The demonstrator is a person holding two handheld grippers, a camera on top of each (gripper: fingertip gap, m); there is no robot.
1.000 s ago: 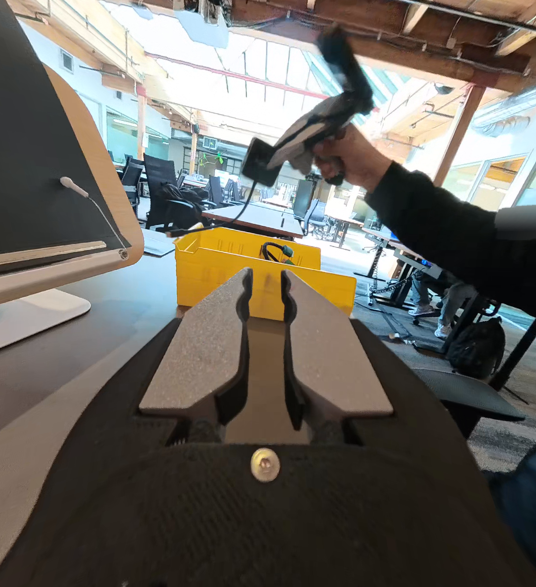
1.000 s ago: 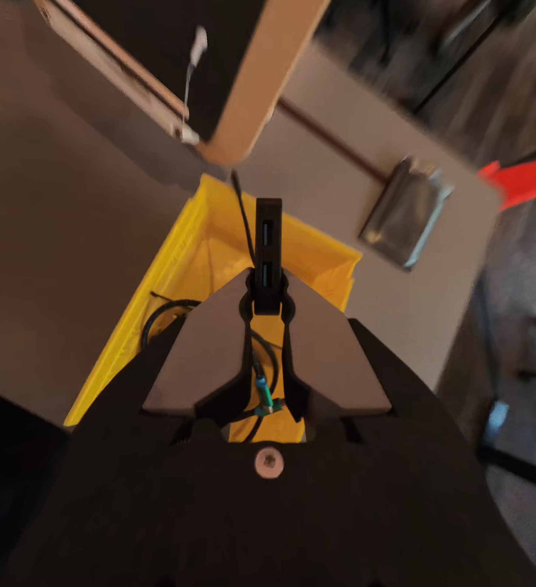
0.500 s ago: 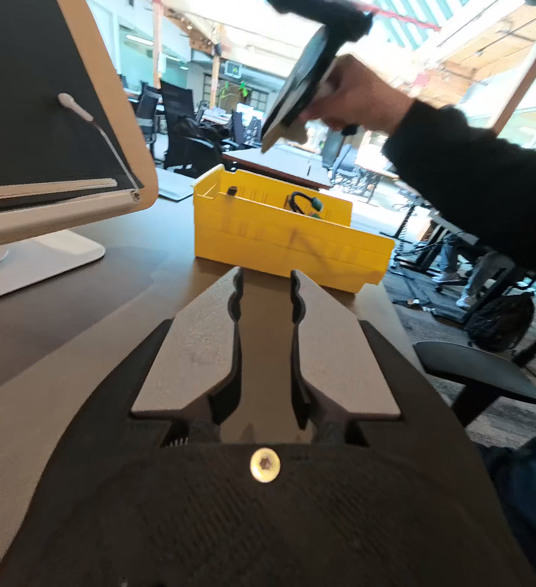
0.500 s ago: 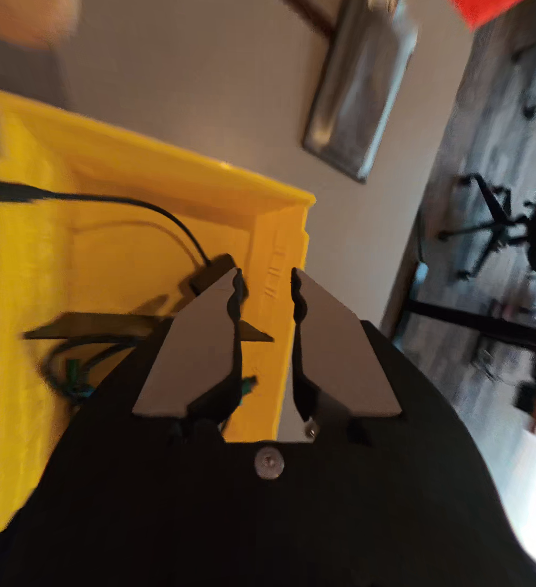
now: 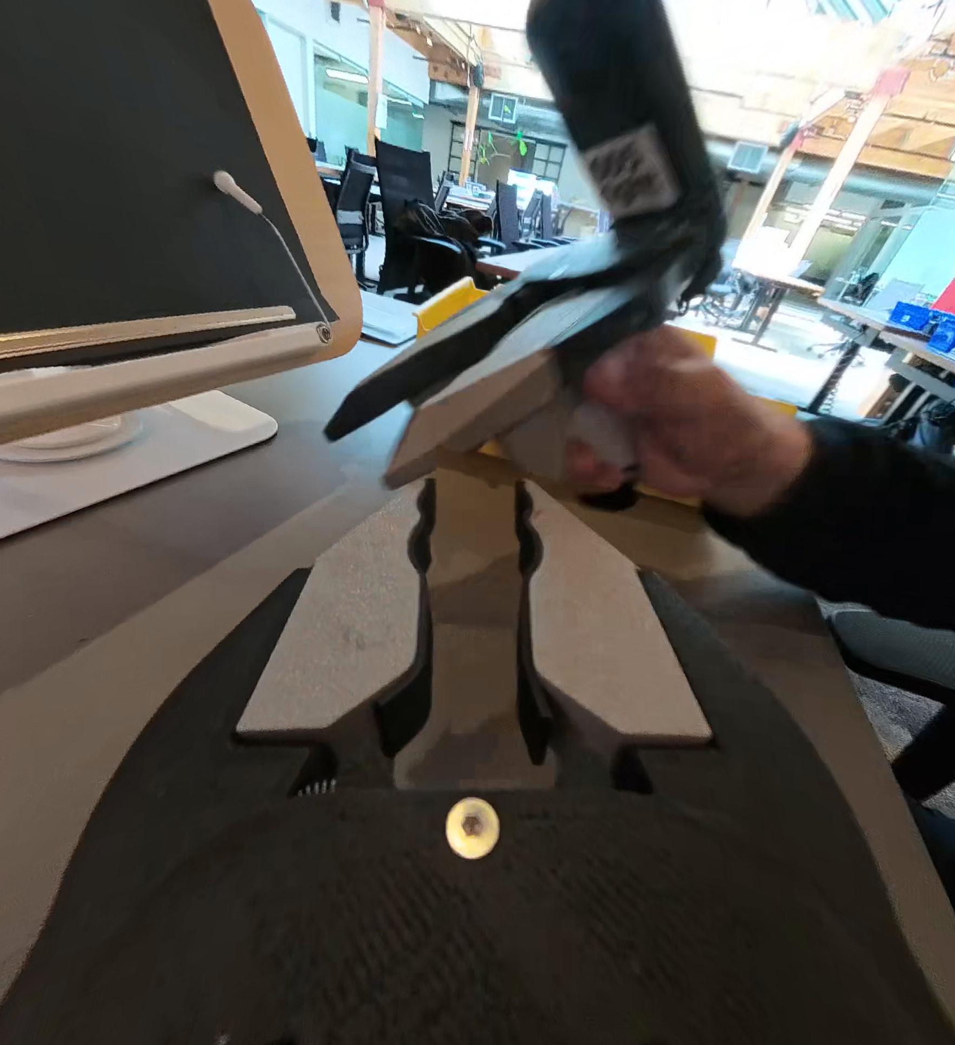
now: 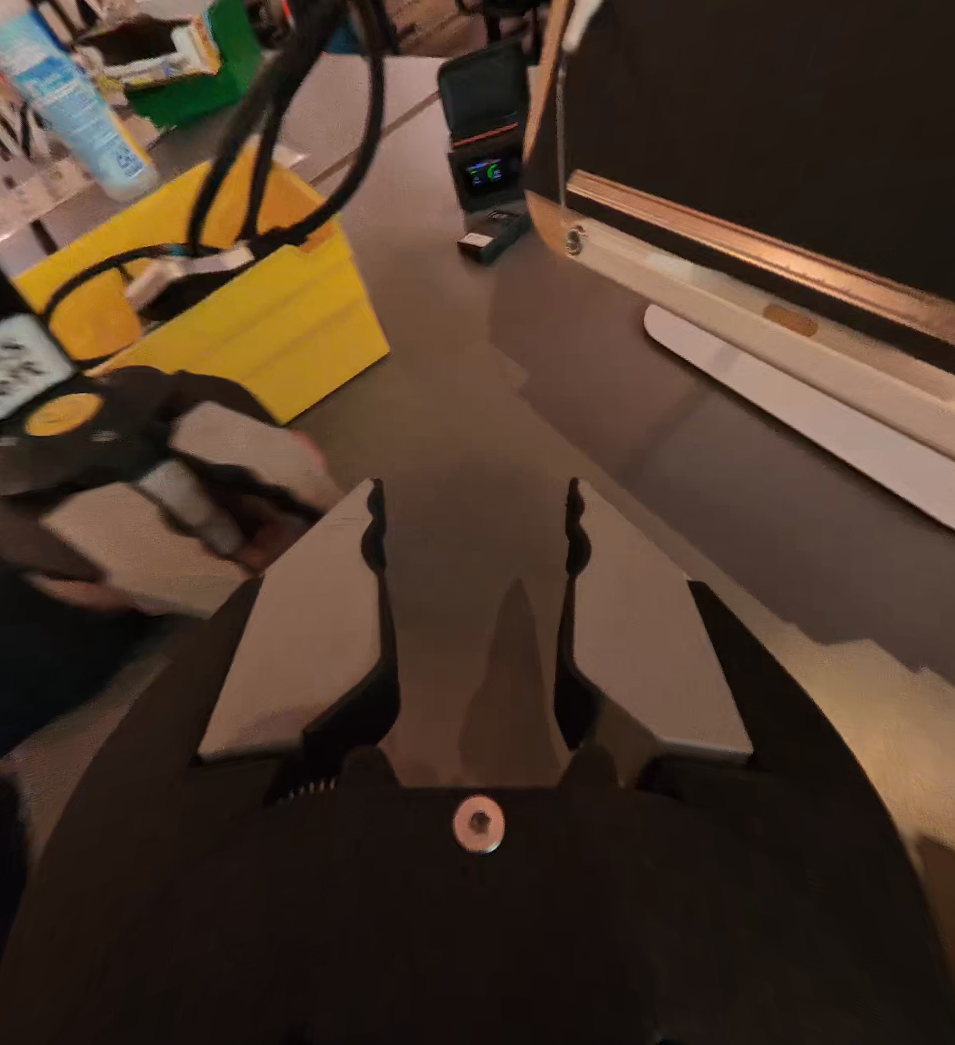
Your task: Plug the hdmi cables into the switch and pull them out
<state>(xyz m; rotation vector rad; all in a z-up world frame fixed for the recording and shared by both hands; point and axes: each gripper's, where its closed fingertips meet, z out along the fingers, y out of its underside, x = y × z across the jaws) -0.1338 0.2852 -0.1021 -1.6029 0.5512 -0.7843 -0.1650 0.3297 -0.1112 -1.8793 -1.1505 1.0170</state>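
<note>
Both your claws gape with nothing held: left claw (image 5: 472,526) and right claw (image 6: 472,517) over the bench (image 6: 520,396). Cables (image 6: 226,249) (blurred) sit in the yellow bin (image 6: 271,333) at ten o'clock.

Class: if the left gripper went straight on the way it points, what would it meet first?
Probably the right gripper, held by a hand just ahead of the left gripper; the yellow plastic bin lies behind. Depth is uncertain.

left tongs (image 5: 472,503) apart, empty, yellow bin (image 5: 690,345) behind
</note>
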